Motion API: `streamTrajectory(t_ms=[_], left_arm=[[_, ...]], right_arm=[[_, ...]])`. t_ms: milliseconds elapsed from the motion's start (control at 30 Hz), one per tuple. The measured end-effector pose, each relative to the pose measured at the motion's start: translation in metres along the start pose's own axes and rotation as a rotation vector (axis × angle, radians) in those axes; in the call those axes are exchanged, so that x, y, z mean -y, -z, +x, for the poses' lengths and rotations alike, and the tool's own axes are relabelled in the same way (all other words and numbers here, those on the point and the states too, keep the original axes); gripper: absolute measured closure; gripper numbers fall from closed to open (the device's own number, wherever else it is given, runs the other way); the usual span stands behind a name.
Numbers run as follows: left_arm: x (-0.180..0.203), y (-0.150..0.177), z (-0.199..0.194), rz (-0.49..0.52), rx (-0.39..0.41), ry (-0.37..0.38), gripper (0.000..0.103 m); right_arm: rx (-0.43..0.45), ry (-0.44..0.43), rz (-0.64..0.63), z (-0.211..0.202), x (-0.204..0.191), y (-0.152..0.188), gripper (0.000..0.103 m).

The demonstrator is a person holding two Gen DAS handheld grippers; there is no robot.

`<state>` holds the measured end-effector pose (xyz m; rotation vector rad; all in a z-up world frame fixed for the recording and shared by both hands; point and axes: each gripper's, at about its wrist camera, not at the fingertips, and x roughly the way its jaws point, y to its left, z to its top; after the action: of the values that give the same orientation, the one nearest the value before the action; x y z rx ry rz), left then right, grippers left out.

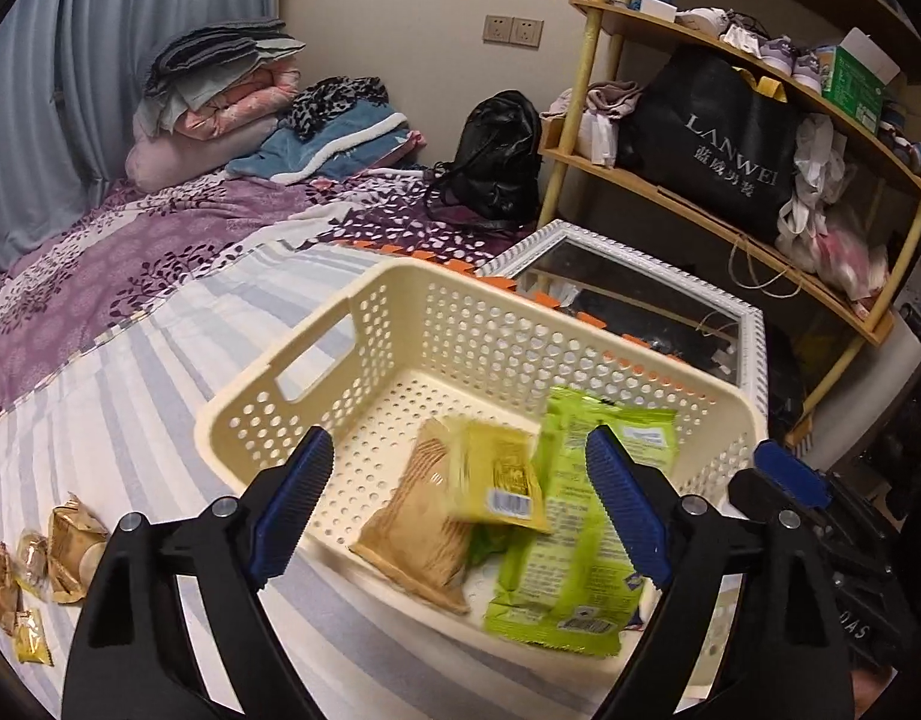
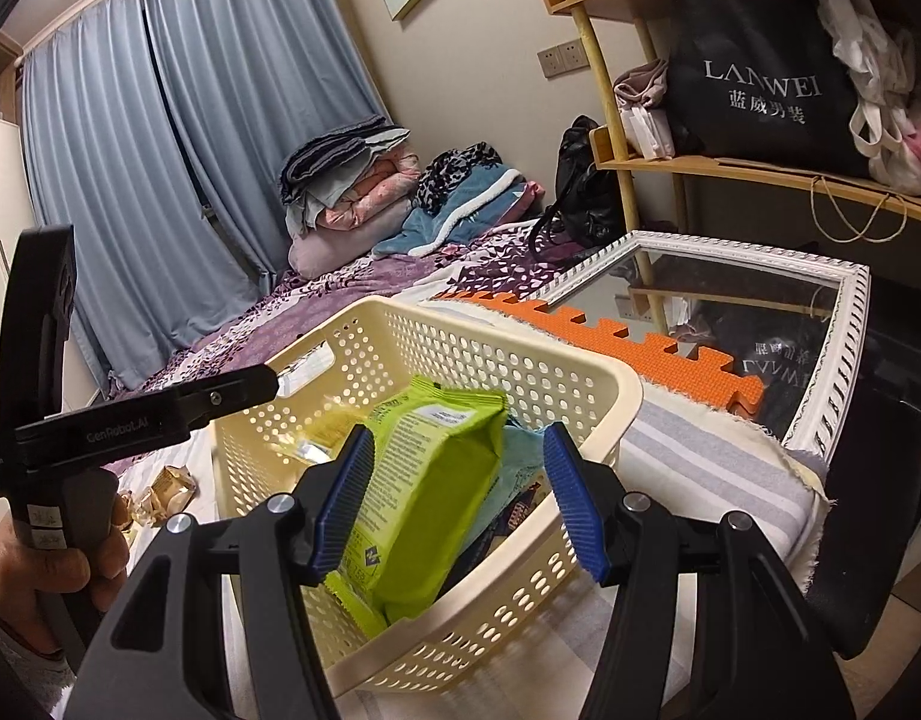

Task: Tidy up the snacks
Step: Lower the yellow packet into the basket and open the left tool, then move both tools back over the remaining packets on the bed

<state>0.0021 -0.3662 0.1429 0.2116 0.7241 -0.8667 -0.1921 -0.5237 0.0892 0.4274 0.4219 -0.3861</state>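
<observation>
On the striped bed sheet [image 1: 178,360], in the left wrist view, sits a cream plastic basket [image 1: 436,324], rectangular, its walls and floor punched with round holes and a slot handle cut at 10 o'clock. The left claw [image 1: 460,510] hangs over its near rim with ribbed blue pads [image 1: 298,504] spread wide and nothing pressed between them. Below the gap a small yellow packet [image 1: 502,474], blurred, lies apart from both pads, over a flat tan ridged pouch [image 1: 418,522]. At 3 o'clock of these leans a glossy green pack [image 1: 574,534], crinkled at its sealed end. Gold foil sweets [image 1: 58,552] lie loose on the sheet at 9 o'clock of the basket. A white-framed mirror [image 1: 640,294] lies beyond the basket at 1 o'clock.

In the right wrist view the right claw [image 2: 460,498] reaches over the basket [image 2: 580,384]. Its left pad [image 2: 346,498] lies against the green pack [image 2: 424,498], which stands upright; the right pad stands clear of it, so whether it grips I cannot tell. A hand [image 2: 46,576] holds the left claw [image 2: 130,414] at 9 o'clock. An orange foam mat [image 2: 628,342] with toothed edges lies at 1 o'clock.
</observation>
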Motion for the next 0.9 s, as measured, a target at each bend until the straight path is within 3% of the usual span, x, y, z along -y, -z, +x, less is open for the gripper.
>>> streamTrajectory(t_ms=[200, 300, 433, 900], left_arm=[[-0.010, 0.001, -0.001, -0.001, -0.009, -0.050, 0.016], [-0.011, 0.001, -0.003, 0.005, -0.011, -0.073, 0.006], [-0.012, 0.003, -0.006, 0.014, -0.010, -0.101, 0.003], [-0.027, 0.010, -0.024, 0.011, -0.012, -0.190, 0.003]], right_arm=[[0.004, -0.010, -0.010, 0.000, -0.007, -0.003, 0.044], [0.010, -0.012, -0.016, -0.002, -0.011, -0.005, 0.044], [0.018, -0.010, -0.019, -0.004, -0.014, -0.006, 0.039], [0.015, -0.053, -0.068, -0.010, -0.041, -0.006, 0.036]])
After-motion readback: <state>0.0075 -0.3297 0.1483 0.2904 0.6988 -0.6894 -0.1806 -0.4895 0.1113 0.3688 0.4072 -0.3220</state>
